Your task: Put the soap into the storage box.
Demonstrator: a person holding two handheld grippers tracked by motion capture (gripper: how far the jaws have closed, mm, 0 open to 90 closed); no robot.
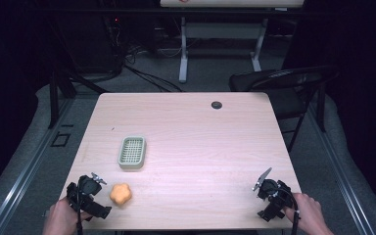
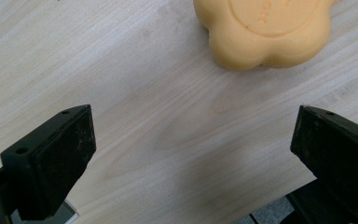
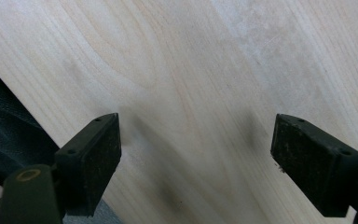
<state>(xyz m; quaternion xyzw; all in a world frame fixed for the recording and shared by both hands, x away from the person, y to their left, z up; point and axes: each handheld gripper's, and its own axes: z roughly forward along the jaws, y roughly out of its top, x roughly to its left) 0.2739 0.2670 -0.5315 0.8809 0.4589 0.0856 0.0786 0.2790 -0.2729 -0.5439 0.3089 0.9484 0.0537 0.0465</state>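
Near the front left corner of the worktop [image 1: 191,127] lies an orange flower-shaped soap [image 1: 120,194], flat on its broad face, lobed all round so that it has no clear long axis and points no particular way; in the left gripper view its top face [image 2: 265,28] carries a raised round centre with faint lettering too small to read. Just beside it, on its left in the high view, the left gripper [image 1: 94,179] is held by the person's left hand [image 1: 61,218], its jaws spread wide with only bare wood between them, the soap lying beyond and to one side of the gap, apart from both pads. Farther back on the worktop, near the soap but not touching it, sits a pale green slotted soap dish [image 1: 132,152], rectangular, its long axis running front to back. Well apart, at the front right corner, the right gripper [image 1: 263,180] rests in the person's right hand [image 1: 307,211], its jaws likewise spread over bare wood [image 3: 200,84]. A small dark grommet [image 1: 217,105] sits near the far edge, and a black chair [image 1: 284,85] stands past the far right corner.
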